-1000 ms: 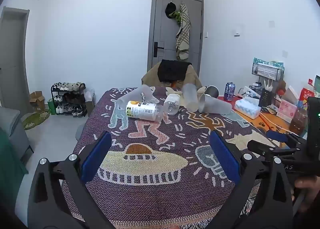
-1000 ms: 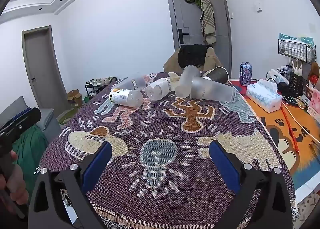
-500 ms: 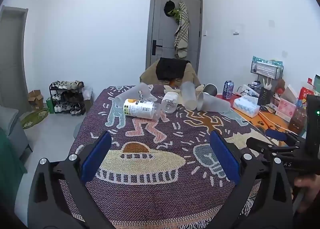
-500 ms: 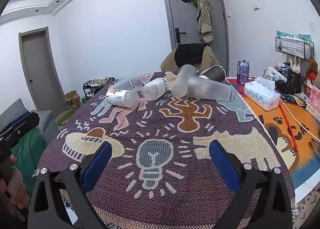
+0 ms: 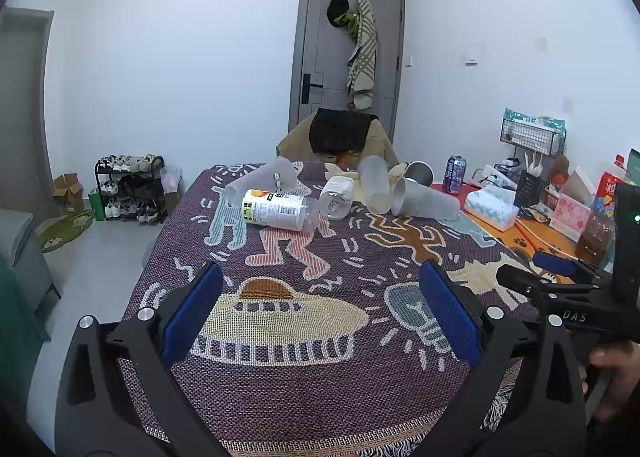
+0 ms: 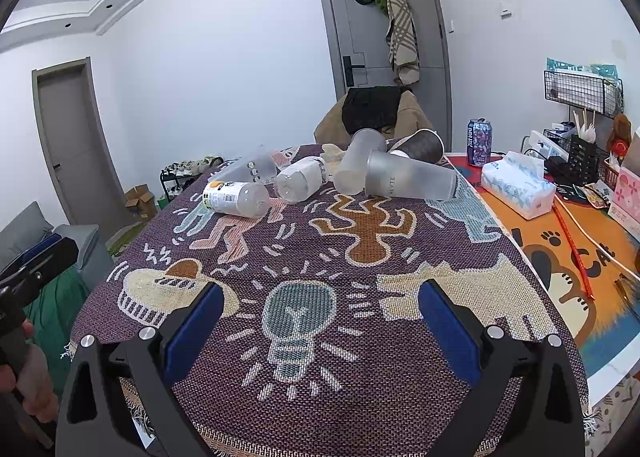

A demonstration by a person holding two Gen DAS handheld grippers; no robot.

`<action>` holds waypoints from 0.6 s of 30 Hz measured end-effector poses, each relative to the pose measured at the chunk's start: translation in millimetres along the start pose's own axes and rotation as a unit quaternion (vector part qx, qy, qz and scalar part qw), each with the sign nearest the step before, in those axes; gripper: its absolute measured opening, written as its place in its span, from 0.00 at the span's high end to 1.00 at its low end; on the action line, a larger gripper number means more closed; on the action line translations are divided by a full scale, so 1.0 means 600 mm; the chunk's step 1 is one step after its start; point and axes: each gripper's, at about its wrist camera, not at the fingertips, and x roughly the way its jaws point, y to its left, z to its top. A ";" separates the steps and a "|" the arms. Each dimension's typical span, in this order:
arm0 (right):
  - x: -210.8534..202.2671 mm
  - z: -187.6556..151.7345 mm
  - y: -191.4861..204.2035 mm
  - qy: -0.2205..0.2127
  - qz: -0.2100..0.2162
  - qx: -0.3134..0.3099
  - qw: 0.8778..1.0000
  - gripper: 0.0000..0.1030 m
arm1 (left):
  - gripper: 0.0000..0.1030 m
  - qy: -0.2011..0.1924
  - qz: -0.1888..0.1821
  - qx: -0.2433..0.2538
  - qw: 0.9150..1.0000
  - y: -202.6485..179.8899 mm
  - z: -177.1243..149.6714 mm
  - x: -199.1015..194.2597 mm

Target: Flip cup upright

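Frosted plastic cups [image 6: 410, 180] lie tipped at far end of table [image 5: 280, 389], untouched. Both views creep slightly nearer over last second. Left tool [image 5: 320, 315] and right tool [image 6: 318, 327] wide, empty: approach just beginning.

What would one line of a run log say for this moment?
phase: approach | left gripper: open, empty | right gripper: open, empty | frosted cup: on its side, untouched | cloth: under grippers
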 end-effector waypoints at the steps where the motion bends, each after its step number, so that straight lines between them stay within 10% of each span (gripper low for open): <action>1: 0.004 -0.001 -0.001 0.003 0.000 0.001 1.000 0.07 | 0.05 -0.001 0.000 -0.001 1.000 0.001 0.001 0.000; 18: 0.005 -0.005 -0.017 0.001 -0.006 0.012 1.000 0.07 | 0.05 -0.004 -0.002 -0.005 1.000 0.001 -0.007 0.004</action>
